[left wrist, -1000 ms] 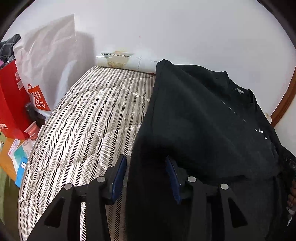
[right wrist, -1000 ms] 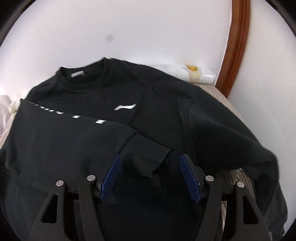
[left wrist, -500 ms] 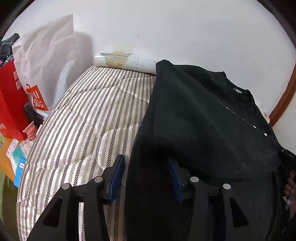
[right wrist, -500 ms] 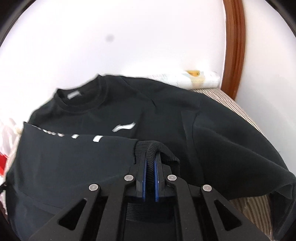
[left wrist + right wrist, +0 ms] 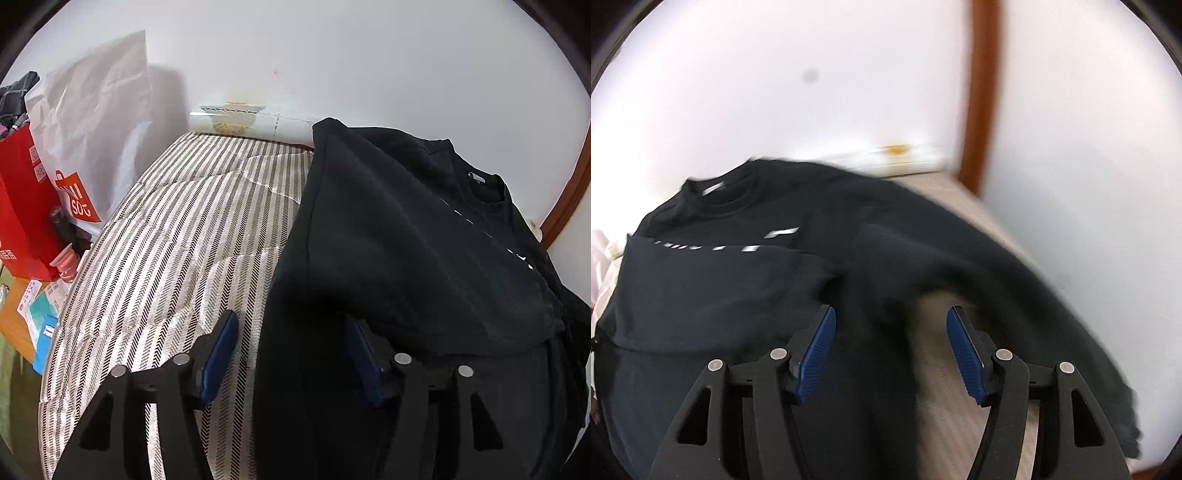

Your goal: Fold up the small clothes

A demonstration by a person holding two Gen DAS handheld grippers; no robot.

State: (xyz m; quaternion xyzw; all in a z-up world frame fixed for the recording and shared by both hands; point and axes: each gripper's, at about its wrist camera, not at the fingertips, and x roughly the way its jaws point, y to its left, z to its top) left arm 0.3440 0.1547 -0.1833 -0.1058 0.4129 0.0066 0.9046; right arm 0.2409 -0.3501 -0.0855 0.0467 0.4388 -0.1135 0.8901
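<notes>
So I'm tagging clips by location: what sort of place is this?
Probably a bedroom at home: a black sweatshirt lies on a striped mattress against a white wall, with shopping bags stacked beside it.

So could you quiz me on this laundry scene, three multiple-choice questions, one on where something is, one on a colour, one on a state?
1. Where does the sweatshirt lie?
A. on the striped mattress
B. on a wooden chair
C. in a basket

2. What colour are the pads on the fingers?
A. yellow
B. blue
C. white

3. What is the right gripper doing to the cloth?
A. pinching a cuff shut
B. lifting the whole shirt
C. standing open, gripping nothing

Answers: 1 A, dark fabric spreads over the striped bedding. 2 B, both pads show blue ribbing. 3 C, its jaws are opening with a clear gap, the cloth lying loose below them.
</notes>
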